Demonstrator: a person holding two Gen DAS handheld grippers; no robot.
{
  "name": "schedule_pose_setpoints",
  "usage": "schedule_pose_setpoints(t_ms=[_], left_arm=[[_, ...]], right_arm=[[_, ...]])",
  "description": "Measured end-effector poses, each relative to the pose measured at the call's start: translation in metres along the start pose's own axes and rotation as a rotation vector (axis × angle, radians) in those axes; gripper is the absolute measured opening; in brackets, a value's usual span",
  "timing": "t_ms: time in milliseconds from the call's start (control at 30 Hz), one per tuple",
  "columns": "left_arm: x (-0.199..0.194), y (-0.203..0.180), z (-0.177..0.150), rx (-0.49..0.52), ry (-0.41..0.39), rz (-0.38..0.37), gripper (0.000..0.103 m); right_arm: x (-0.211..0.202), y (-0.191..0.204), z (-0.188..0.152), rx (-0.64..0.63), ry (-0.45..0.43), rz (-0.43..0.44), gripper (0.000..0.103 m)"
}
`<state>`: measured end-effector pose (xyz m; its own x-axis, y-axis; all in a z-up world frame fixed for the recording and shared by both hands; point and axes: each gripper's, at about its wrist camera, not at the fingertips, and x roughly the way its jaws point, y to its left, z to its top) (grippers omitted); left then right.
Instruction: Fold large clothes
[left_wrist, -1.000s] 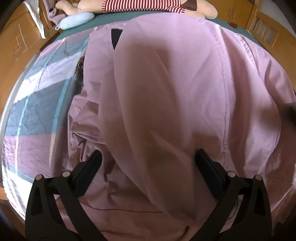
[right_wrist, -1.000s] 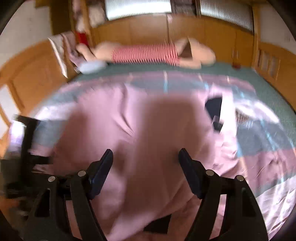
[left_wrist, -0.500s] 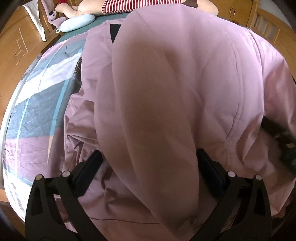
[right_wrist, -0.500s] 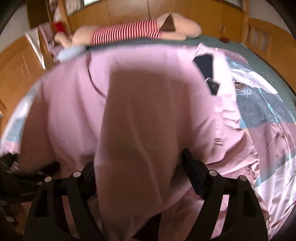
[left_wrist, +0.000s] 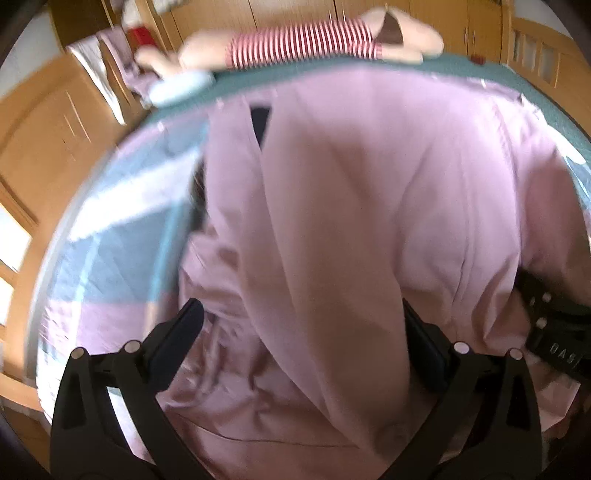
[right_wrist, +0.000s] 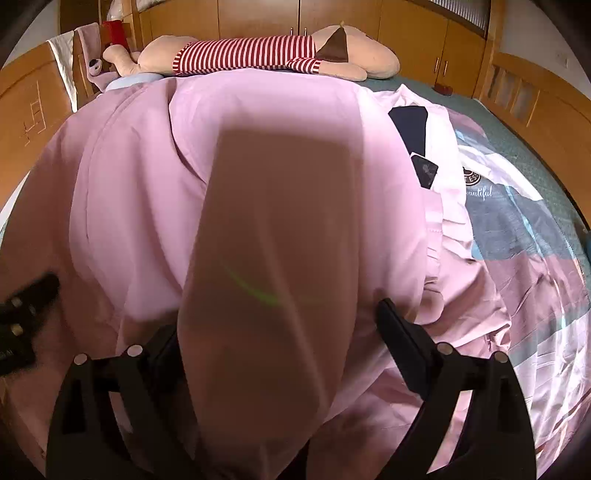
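So the pink garment (right_wrist: 258, 184) is spread over the bed (right_wrist: 535, 277), covering most of the middle and bunched up toward the near edge. A fold of it hangs right in front of both cameras.

Right gripper (right_wrist: 280, 325): fingers wide apart and opening, with that fold draped between them. The left finger is mostly hidden behind the cloth, so I can't see the pads pressing on anything.

Left gripper (left_wrist: 303, 332): fingers also spread wide, the fold hangs between them and hides part of the right one. Nothing looks pinched. This view is blurry though.

Each gripper shows up at the edge of the other's view, down near the near edge of the bed.

A dark label (right_wrist: 410, 122) sits on the garment toward the far right part. Striped plush toy (right_wrist: 251, 51) lies along the far edge of the bed, with a light blue pillow (left_wrist: 177, 88) at the far left corner. Patchwork bedcover (left_wrist: 110, 251) shows on both sides.
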<state>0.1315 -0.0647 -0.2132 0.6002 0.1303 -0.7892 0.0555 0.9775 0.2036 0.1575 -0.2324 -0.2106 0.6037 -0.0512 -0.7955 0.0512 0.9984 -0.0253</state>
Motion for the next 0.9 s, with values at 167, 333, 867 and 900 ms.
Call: schedule_pose_setpoints(t_ms=[167, 333, 867, 900], left_arm=[[-0.027, -0.009, 0.007, -0.002, -0.154, 0.087, 0.101], [-0.021, -0.006, 0.017, 0.035, -0.188, 0.149, 0.101], [0.042, 0.011, 0.005, -0.019, 0.096, -0.013, 0.101], [0.043, 0.012, 0.005, -0.027, 0.107, -0.024, 0.101]], right_arm=[[-0.002, -0.002, 0.001, -0.018, -0.006, -0.008, 0.097], [0.000, 0.000, -0.002, -0.023, -0.006, -0.012, 0.099], [-0.004, -0.017, 0.004, 0.034, -0.023, -0.063, 0.102], [0.006, -0.023, 0.001, 0.077, 0.019, -0.023, 0.102]])
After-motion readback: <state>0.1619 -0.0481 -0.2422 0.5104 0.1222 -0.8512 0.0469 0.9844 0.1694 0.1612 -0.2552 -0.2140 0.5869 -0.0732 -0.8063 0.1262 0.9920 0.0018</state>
